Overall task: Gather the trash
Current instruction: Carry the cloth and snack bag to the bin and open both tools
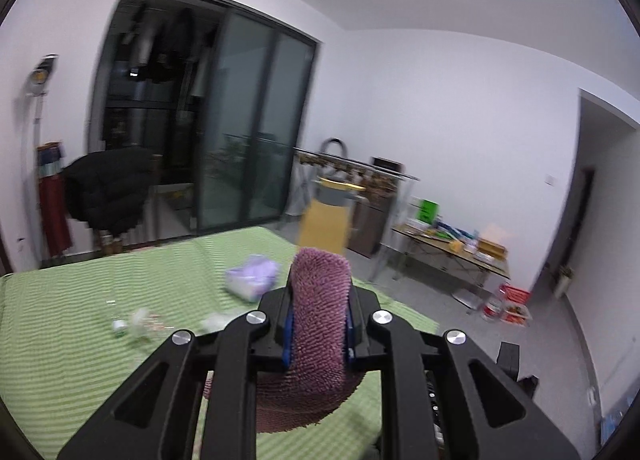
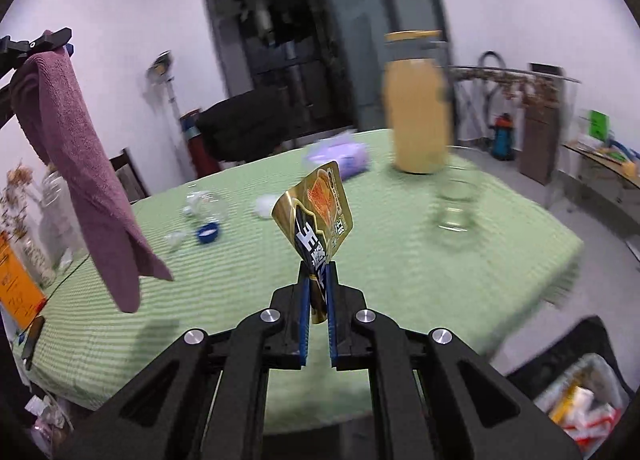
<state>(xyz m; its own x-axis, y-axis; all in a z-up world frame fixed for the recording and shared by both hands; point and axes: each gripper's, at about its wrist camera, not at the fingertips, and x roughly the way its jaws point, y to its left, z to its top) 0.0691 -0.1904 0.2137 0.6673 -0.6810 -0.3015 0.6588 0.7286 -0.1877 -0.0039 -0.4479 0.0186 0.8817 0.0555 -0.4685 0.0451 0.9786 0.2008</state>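
Between my right gripper's blue pads I hold one gold and black snack wrapper, pinched at its lower end, the rest standing up above the fingertips over the green striped tablecloth.

Ahead of that gripper, on the cloth: one white crumpled scrap; left of it one blue bottle cap and one clear plastic piece, blurred. Further ahead, one lilac tissue pack. Ahead and right, one yellow bottle with a yellow lid, upright; nearer, one clear glass, blurred.

Below and right of the gripper, off the table edge, one black-lined trash bin holding white and yellow waste.

My left gripper is clamped on one mauve towel, which fills the gap between its fingers and droops below them; the right camera shows the towel hanging free above the cloth at upper left.

Ahead and left of the left gripper, small pale scraps lie on the cloth, too blurred to name.
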